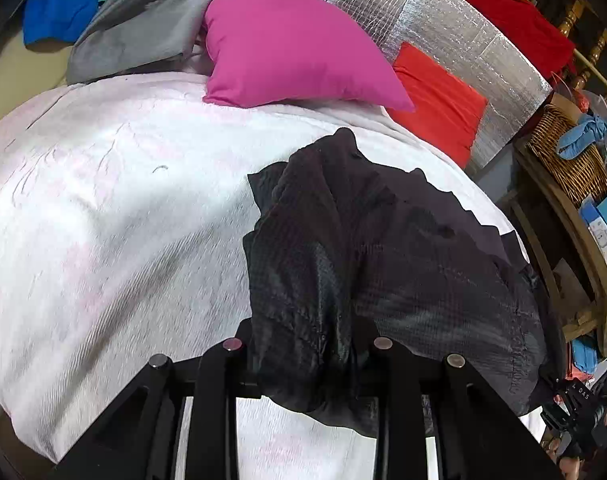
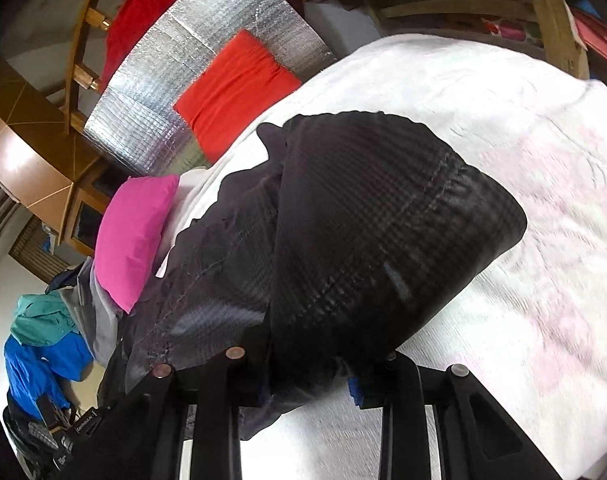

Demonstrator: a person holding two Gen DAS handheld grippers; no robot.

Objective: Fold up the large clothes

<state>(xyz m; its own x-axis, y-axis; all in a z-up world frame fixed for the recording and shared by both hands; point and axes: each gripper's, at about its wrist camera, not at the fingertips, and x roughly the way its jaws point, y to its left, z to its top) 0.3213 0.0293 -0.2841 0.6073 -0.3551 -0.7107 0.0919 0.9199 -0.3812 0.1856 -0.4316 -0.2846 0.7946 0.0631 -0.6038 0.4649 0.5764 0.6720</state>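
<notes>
The left gripper (image 1: 305, 344) was matte black plastic, with flat bars running forward as a linkage and triangular cut-outs in the outer arms. Four round metal pins capped its joints (two silvery, two slightly pinkish). The right gripper (image 2: 315, 354) had the same black frame and round pins, plus a small blue patch (image 2: 354, 390) beside one finger.

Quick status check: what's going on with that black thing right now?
Both tools, left and right, shut on the black garment. Bunched over white bedspread. Nothing in the way.
</notes>
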